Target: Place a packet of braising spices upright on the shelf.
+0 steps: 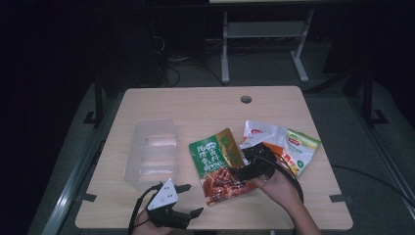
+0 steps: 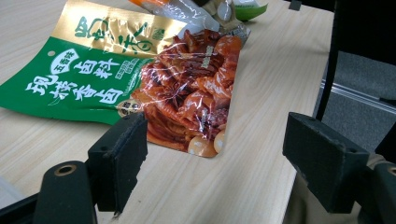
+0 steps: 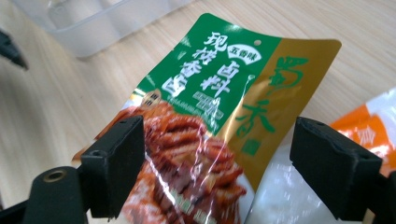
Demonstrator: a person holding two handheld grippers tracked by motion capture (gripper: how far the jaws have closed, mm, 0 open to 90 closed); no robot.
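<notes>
Hovering: right hand-held gripper [image 1: 243, 164] wide open, empty, over green spice packet [image 1: 218, 164] | left hand-held gripper [image 1: 187, 199] open, idle | risk: flat foil (glossy) slipping, snagging white packet [image 1: 264, 134] beneath.

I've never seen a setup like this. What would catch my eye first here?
Probably the glossy green and gold food packet lying in the middle of the wooden table, with red braised meat pictured on it. The right gripper sits open at its edge, and a clear plastic box stands to its left, with more snack packets to the right.
</notes>
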